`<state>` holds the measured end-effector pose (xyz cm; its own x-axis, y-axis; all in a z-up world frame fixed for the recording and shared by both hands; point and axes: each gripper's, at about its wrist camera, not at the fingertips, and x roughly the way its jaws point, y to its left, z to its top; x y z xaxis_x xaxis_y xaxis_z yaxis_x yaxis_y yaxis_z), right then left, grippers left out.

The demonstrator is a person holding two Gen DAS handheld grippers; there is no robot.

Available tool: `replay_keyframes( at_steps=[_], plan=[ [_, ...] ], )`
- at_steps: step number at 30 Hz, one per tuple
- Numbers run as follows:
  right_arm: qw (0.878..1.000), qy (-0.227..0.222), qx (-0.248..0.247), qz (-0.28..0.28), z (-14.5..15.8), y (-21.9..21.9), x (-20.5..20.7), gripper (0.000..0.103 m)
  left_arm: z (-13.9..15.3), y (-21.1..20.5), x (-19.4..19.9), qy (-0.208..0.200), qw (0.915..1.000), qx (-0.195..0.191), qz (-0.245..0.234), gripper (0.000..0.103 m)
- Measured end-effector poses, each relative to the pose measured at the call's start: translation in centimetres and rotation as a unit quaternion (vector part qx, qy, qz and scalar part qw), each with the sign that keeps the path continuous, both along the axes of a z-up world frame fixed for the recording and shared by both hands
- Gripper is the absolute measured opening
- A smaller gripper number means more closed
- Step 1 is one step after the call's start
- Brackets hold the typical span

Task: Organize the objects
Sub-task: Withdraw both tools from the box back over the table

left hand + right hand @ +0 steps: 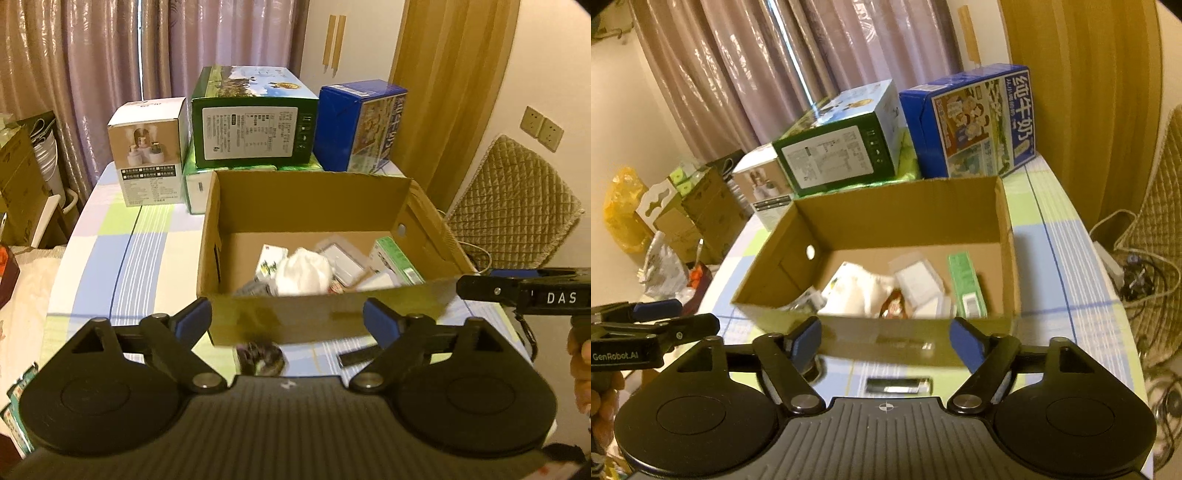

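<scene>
An open cardboard box (310,206) (905,210) stands mid-table. Inside lie a white cloth bundle (303,275), a green packet (397,258) (966,284), a brown sachet (894,304) and white packs. On the cloth in front of it lie a black stick with a silver end (899,386) (360,358) and a small dark round thing (262,356), blurred. My left gripper (287,323) hovers open before the box's near wall, above the round thing. My right gripper (886,341) is open too, above the black stick. Each shows in the other's view (476,282) (690,319).
Behind the box stand a white product carton (147,155), a green carton (255,118) and a blue milk carton (362,125). The checked tablecloth (122,251) covers a rounded table. A quilted chair (517,206) is at right; boxes and bags (683,214) crowd the left.
</scene>
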<state>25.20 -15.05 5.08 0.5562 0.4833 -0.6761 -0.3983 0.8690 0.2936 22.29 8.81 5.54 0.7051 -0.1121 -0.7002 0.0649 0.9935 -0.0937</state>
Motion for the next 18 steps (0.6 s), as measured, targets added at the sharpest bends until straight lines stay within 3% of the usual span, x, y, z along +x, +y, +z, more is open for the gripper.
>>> replay_keyframes(
  at_steps=[10, 14, 18],
  plan=[
    [1.0, -0.011, 0.013, -0.01, 1.5, -1.5, -6.5, 0.095, 1.5, -1.1, -6.1, -0.018, 0.9997, -0.001, 0.015, 0.101],
    [1.0, -0.014, 0.02, -0.014, 1.7, -1.9, -8.6, 0.101, 1.6, -1.4, -8.1, -0.018, 0.9996, 0.003, 0.02, 0.102],
    [1.0, -0.012, 0.018, -0.016, 1.3, -2.1, -10.3, 0.101, 1.4, -1.3, -9.7, -0.015, 0.9996, 0.002, 0.025, 0.102]
  ],
)
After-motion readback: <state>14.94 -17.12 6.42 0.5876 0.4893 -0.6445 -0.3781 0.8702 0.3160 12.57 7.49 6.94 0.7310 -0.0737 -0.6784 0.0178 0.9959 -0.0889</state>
